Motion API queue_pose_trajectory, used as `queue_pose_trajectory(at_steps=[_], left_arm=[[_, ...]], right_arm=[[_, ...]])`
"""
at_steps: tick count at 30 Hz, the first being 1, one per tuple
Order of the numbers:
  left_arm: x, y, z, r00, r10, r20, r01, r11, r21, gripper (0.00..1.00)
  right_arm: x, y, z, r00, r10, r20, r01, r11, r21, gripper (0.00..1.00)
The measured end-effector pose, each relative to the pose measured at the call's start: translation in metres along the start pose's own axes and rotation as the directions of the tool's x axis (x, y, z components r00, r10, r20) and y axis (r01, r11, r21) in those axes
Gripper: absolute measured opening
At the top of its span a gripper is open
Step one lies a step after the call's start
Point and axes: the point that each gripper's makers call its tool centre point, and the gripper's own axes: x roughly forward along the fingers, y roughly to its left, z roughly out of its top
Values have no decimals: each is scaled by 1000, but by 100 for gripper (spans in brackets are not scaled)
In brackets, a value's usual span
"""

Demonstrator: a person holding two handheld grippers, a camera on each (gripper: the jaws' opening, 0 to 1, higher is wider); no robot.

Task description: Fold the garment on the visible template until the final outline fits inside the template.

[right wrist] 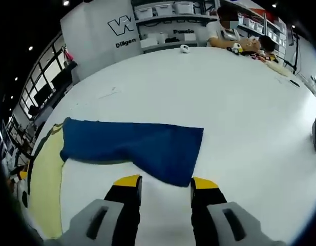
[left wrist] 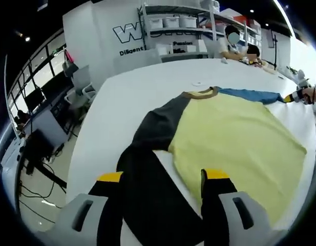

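The left gripper [left wrist: 166, 177] is released, jaws apart over the dark sleeve [left wrist: 147, 200]. At 12 o'clock of the released right gripper [right wrist: 166, 183] lies the blue sleeve [right wrist: 142, 146] on the white table [right wrist: 239, 102].

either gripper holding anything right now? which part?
Nothing held. The left gripper is open over the dark grey sleeve of the yellow T-shirt; the right gripper is open at the blue sleeve's cuff.
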Motion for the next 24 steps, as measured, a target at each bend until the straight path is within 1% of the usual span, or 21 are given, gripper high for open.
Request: queue_pose_trajectory(at_steps=[1, 3, 5, 7, 9, 10, 12, 13, 14, 15, 16, 17, 18, 19, 21, 22, 24], left_arm=[[-5, -2, 0, 1000, 2, 10, -2, 1000, -8, 58], [-12, -6, -2, 1000, -7, 17, 8, 1000, -21, 58], [-17, -8, -5, 1000, -15, 16, 16, 1000, -23, 58], [-24, -11, -9, 1000, -18, 2, 19, 1000, -8, 58], [-29, -13, -12, 1000, -19, 1, 19, 1000, -9, 56], [-32, -14, -13, 1000, -19, -1, 19, 1000, -18, 56], [-37, -17, -16, 1000, -22, 5, 22, 999, -33, 55], [-39, -19, -19, 1000, -22, -3, 22, 999, -34, 55], [-40, -20, -21, 1000, -25, -10, 25, 999, -29, 54], [-41, -22, -23, 999, -30, -14, 30, 999, -25, 53], [-42, -23, -26, 999, -40, -18, 39, 999, -28, 52], [-43, -25, -26, 998, -53, -16, 52, 998, -39, 51], [-43, -26, -27, 998, -62, -12, 61, 996, -59, 52], [-44, -27, -28, 998, -65, -13, 64, 996, -61, 53], [-46, -28, -28, 998, -66, -16, 66, 997, -44, 56], [-46, -28, -28, 997, -69, -16, 68, 997, -36, 55], [-46, -28, -27, 997, -70, -17, 70, 997, -33, 54]], right_arm=[[1, -2, 0, 1000, -5, -1, 5, 1000, 0, 29], [3, -10, -1, 999, -41, -12, 40, 999, -34, 22], [4, -9, 0, 999, -42, -9, 42, 998, -44, 18], [6, -11, 1, 998, -56, 2, 56, 997, -60, 16], [8, -17, 2, 996, -93, 1, 93, 990, -107, 9], [9, -17, 2, 995, -96, 0, 95, 989, -111, 6], [13, -19, 5, 995, -96, 1, 95, 989, -117, 5], [13, -18, 5, 996, -88, -7, 87, 988, -131, 0], [14, -15, 4, 997, -72, -15, 69, 987, -148, 0], [13, -16, 4, 996, -87, -15, 84, 985, -149, 0], [11, -18, 4, 995, -93, -34, 84, 975, -207, 0], [10, -18, 4, 994, -96, -43, 84, 968, -237, 0], [8, -21, 6, 993, -111, -49, 94, 958, -271, 0], [5, -24, 7, 990, -127, -52, 107, 950, -292, 0], [2, -32, 5, 986, -148, -77, 115, 937, -330, 0], [2, -34, 7, 986, -149, -70, 119, 941, -316, 0], [1, -36, 7, 986, -151, -67, 122, 940, -319, 0]])
